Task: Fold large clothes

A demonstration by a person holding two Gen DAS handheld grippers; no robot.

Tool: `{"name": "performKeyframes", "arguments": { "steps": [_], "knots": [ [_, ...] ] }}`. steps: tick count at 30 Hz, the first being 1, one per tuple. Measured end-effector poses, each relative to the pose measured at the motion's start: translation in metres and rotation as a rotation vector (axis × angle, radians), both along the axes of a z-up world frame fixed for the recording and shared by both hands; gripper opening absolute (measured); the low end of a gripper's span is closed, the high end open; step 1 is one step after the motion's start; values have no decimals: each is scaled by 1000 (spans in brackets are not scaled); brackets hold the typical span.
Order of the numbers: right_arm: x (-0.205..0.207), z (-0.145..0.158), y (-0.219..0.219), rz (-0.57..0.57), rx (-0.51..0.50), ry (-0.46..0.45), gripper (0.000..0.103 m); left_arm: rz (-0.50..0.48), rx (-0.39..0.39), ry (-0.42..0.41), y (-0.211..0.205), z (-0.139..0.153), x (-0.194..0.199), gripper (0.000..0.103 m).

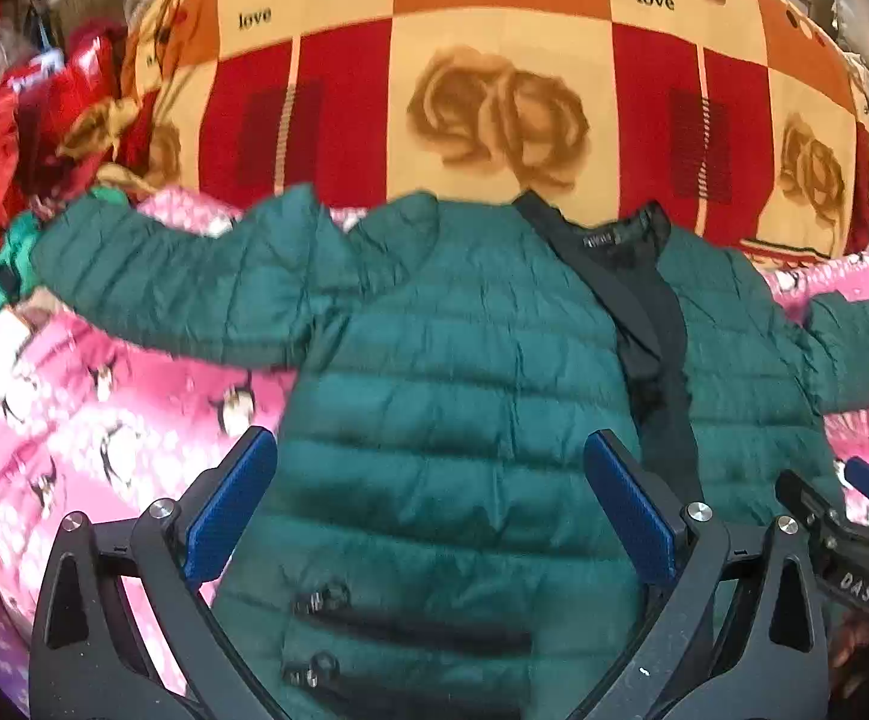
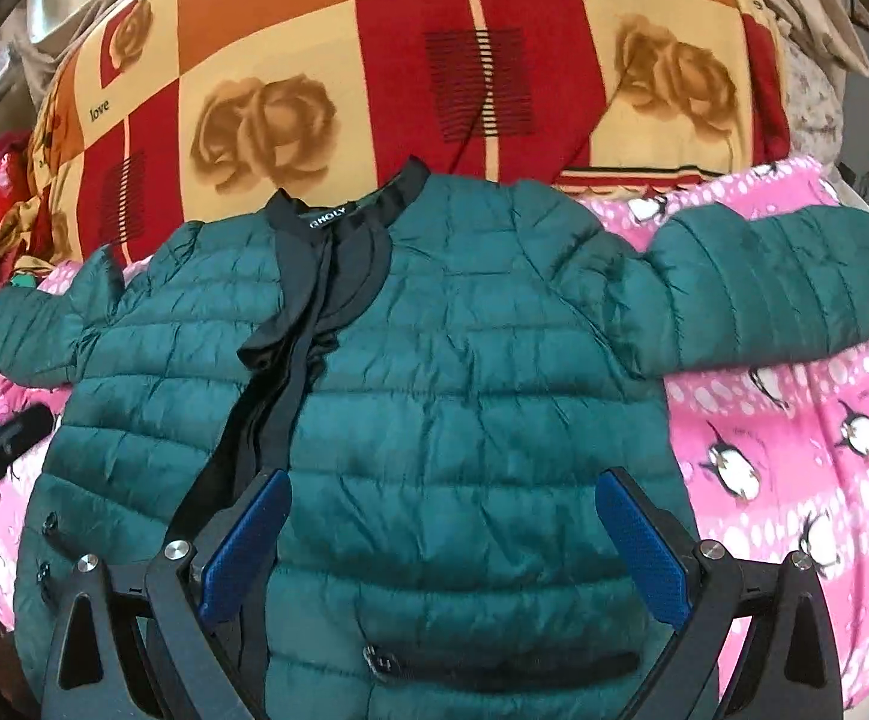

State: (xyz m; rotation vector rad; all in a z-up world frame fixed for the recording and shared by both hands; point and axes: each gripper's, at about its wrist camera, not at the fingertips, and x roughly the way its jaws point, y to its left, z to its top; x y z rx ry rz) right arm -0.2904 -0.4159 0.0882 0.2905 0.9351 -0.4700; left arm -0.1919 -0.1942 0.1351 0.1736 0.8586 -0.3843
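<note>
Although the task called for a folded garment, the green puffer jacket [image 1: 452, 372] lay fully spread out, front up, on the pink penguin blanket [image 2: 794, 456], so by my reckoning the folding had not begun: both sleeves stretched out sideways and the body lay flat, with no crease turned over anywhere. All the folds remained to be made, most likely the sleeves first and then the body.

The left gripper [image 1: 431, 510] hovered over the near left half of the jacket, its blue pads wide apart and nothing between them. The right gripper [image 2: 443, 546] hung over the near right half, likewise spread and empty. Neither seemed to be touching the fabric, though that was hard to tell for sure from these angles.

The jacket was quilted in horizontal bands, slightly crumpled and glossy. Its front stood partly open near the collar [image 2: 350, 210], showing dark lining and a small label. Zipped pockets [image 2: 494, 663] sat near the hem. The left sleeve [image 1: 182, 288] reached towards a heap of red and green clothes at the far left; the right sleeve [image 2: 776, 288] lay across the blanket. Beyond the collar rose a big red, orange and cream rose-print quilt [image 1: 494, 60].
</note>
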Motion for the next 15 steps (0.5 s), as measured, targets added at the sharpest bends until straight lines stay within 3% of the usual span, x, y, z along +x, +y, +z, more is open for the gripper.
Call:
{"name": "performKeyframes", "arguments": {
  "steps": [9,15],
  "knots": [
    [3,-22,1,10,-3,3,101,6,36,23,-14,-39,-1,103],
    [-4,-31,-4,-20,-12,11,101,12,45,-4,-14,-48,-8,103]
  ]
}}
